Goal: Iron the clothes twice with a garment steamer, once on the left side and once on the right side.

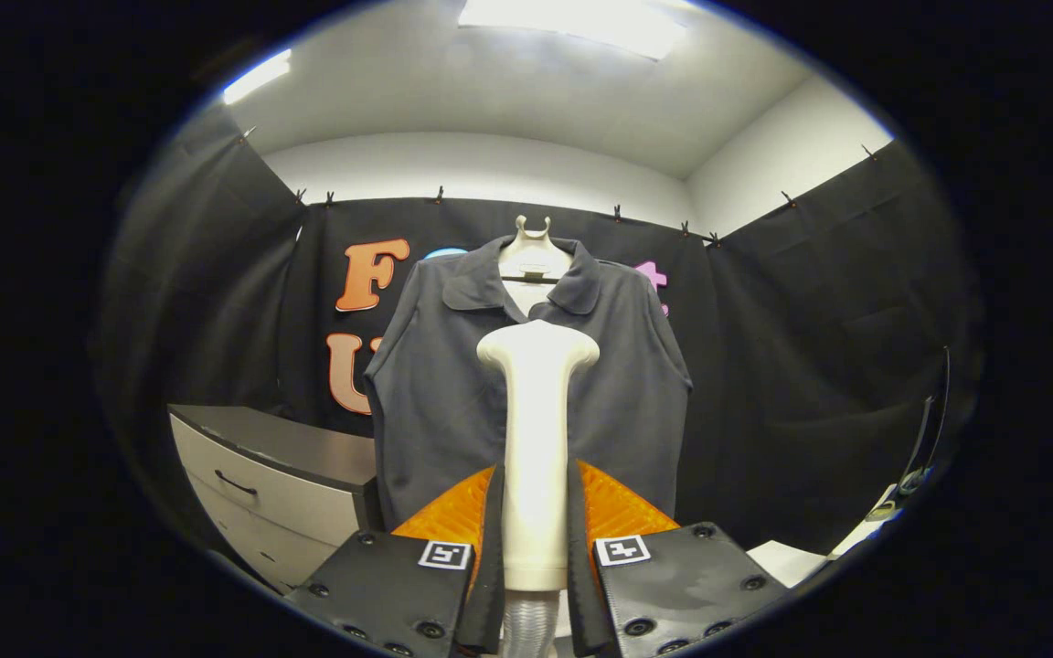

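Tongs (536, 530) clamping cream steamer (537, 439) upright, grey shirt (453, 384) beyond, drawer cabinet (280, 475) beside

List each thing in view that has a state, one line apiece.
Claw: shut on the steamer handle.
Garment steamer: held upright between the fingers, head up, apart from the cloth.
Shirt: hanging on a hanger beyond the steamer, collar open.
Cabinet drawers: closed.
Ceiling lights: on.
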